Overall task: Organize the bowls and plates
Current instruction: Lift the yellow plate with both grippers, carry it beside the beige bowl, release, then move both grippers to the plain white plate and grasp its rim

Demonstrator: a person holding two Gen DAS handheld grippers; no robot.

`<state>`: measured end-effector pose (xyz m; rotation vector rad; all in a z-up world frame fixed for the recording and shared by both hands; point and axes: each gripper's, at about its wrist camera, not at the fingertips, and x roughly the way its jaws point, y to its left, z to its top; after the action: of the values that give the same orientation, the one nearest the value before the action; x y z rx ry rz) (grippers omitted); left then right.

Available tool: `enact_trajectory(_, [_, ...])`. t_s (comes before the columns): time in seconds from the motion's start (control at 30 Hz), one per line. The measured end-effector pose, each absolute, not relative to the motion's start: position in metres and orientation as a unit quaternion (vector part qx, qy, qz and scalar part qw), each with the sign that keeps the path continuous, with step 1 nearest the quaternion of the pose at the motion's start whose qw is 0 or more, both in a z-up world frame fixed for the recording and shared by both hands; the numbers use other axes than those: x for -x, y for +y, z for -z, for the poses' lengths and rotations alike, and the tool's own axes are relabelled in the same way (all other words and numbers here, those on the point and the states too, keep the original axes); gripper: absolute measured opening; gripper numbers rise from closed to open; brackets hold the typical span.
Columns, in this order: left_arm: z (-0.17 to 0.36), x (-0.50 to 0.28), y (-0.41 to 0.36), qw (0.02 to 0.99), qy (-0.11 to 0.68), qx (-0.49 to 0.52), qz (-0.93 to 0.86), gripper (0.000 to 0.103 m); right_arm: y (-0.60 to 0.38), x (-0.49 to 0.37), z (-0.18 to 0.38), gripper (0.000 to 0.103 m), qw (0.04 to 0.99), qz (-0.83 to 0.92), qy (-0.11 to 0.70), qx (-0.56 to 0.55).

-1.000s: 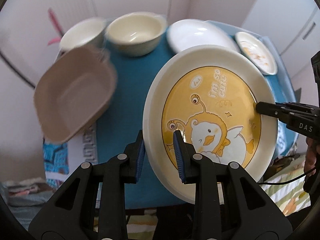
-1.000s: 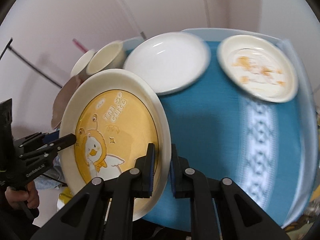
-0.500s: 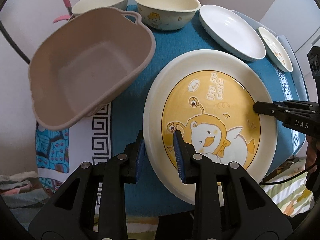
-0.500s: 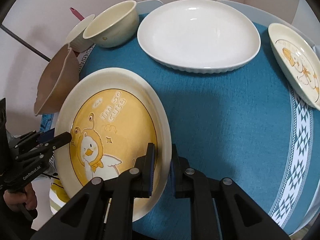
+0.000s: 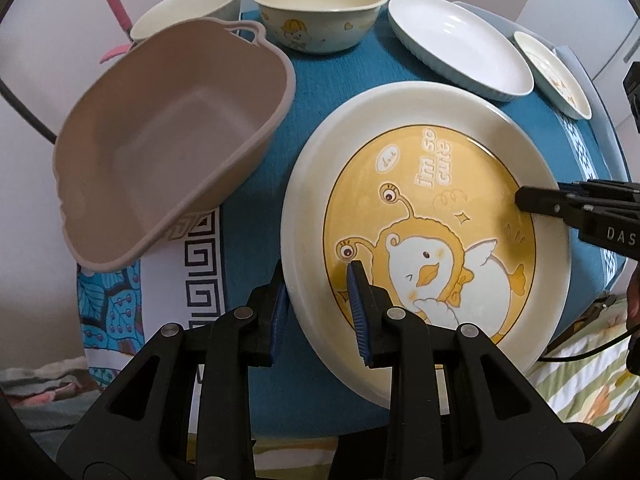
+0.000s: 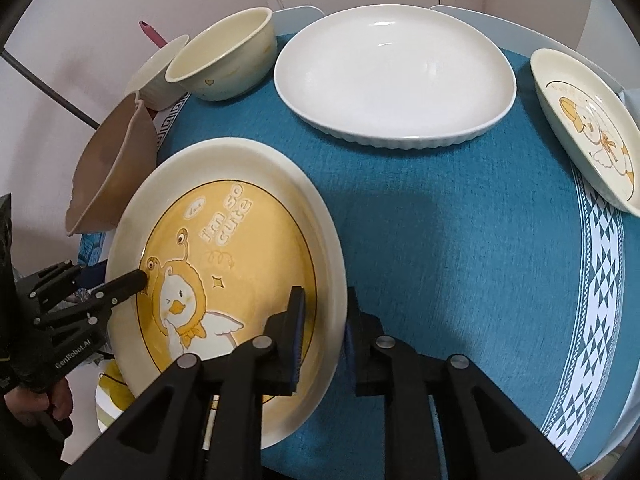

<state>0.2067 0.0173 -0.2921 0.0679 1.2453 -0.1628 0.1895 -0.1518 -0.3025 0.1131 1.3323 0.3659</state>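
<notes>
Gripping the round glossy duck plate [image 5: 424, 216] from both rims

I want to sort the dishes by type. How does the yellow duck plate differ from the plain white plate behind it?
The duck plate has a yellow cartoon centre; the white plate is bare. The duck plate is held tilted by the left gripper and right gripper; the white plate lies flat on the tablecloth. The white plate's wall is ribbed. Both are wide and shallow.

Left tool [image 5: 318, 300] clamped on a rim, right tool [image 6: 322, 320] clamped on the opposite rim, both level
</notes>
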Motion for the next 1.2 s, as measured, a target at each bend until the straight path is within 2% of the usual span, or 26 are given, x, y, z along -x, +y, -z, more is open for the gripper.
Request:
enact_trajectory(0.03, [0.292,-0.206,0.018,0.809,0.582,-0.029,0.076,0.026,-0.152,-0.189,0.302,0.025,0.769,-0.170,0.614,-0.054])
enact_trajectory(0.1, [0.291,-0.206,0.018,0.809,0.582,-0.028,0.076,0.026,-0.150,-0.188,0.303,0.051,0.770,-0.171,0.612,-0.056])
enact_trajectory(0.17, [0.291,-0.206,0.017,0.809,0.582,-0.030,0.074,0.027,-0.150,-0.186,0.302,0.062,0.772,-0.174,0.609,-0.064])
enact_trajectory(0.23, [0.291,-0.206,0.016,0.808,0.583,-0.025,0.075,0.030,-0.150,-0.184,0.302,0.063,0.774,-0.173,0.606,-0.070])
enact_trajectory(0.3, [0.292,-0.206,0.016,0.806,0.587,-0.019,0.077,0.048,-0.150,-0.182,0.300,0.063,0.776,-0.173,0.602,-0.070])
enact_trajectory(0.33, [0.292,-0.205,0.016,0.806,0.587,-0.016,0.077,0.072,-0.149,-0.181,0.299,0.064,0.777,-0.173,0.601,-0.069])
enact_trajectory(0.37, [0.291,-0.204,0.016,0.809,0.583,-0.015,0.075,0.087,-0.149,-0.179,0.297,0.064,0.778,-0.174,0.600,-0.067])
enact_trajectory(0.6, [0.260,-0.193,0.011,0.821,0.566,-0.023,0.076,0.089,-0.154,-0.173,0.284,0.064,0.788,-0.168,0.587,-0.073])
enact_trajectory(0.83, [0.164,-0.198,-0.024,0.869,0.478,-0.038,0.126,0.090,-0.202,-0.162,0.215,0.065,0.832,-0.124,0.529,-0.107])
enact_trajectory(0.87, [0.153,-0.203,-0.032,0.874,0.464,-0.039,0.138,0.096,-0.210,-0.162,0.207,0.070,0.838,-0.116,0.520,-0.112])
enact_trajectory(0.9, [0.143,-0.209,-0.043,0.878,0.452,-0.038,0.151,0.101,-0.221,-0.161,0.196,0.083,0.847,-0.104,0.507,-0.121])
enact_trajectory(0.97, [0.130,-0.220,-0.063,0.885,0.433,-0.035,0.169,0.103,-0.241,-0.160,0.181,0.098,0.860,-0.088,0.484,-0.138])
enact_trajectory(1.1, [0.118,-0.250,-0.107,0.879,0.433,-0.034,0.198,0.103,-0.282,-0.159,0.156,0.100,0.885,-0.047,0.440,-0.147])
enact_trajectory(1.2, [0.120,-0.261,-0.121,0.877,0.438,-0.031,0.193,0.103,-0.304,-0.178,0.150,0.100,0.878,-0.036,0.461,-0.122])
